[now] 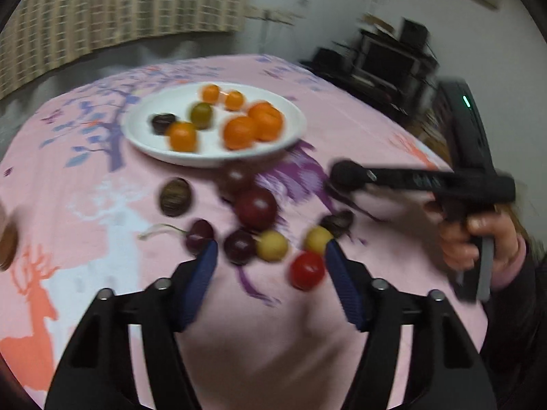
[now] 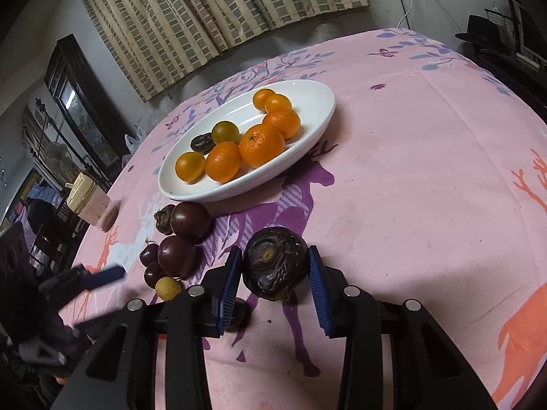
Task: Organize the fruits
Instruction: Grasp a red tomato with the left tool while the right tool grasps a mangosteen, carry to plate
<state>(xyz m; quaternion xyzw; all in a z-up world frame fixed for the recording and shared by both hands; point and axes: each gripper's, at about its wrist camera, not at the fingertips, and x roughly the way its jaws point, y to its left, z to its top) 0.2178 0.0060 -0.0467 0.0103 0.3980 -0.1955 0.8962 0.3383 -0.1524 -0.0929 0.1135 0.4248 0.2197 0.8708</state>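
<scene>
A wrinkled dark fruit (image 2: pixel 273 264) is pinched by the right gripper (image 2: pixel 275 273), in front of the white plate (image 2: pixel 314 130) of oranges (image 2: pixel 261 145). The left gripper (image 1: pixel 270 259) is spread above blurred cherries (image 1: pixel 239 246) and yellow fruits (image 1: pixel 271 246) below the plate; whether anything is touched cannot be told.

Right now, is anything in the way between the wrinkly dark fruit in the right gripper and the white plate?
Nothing visible blocks it. Only bare tablecloth lies between the wrinkled dark fruit and the white plate.
</scene>
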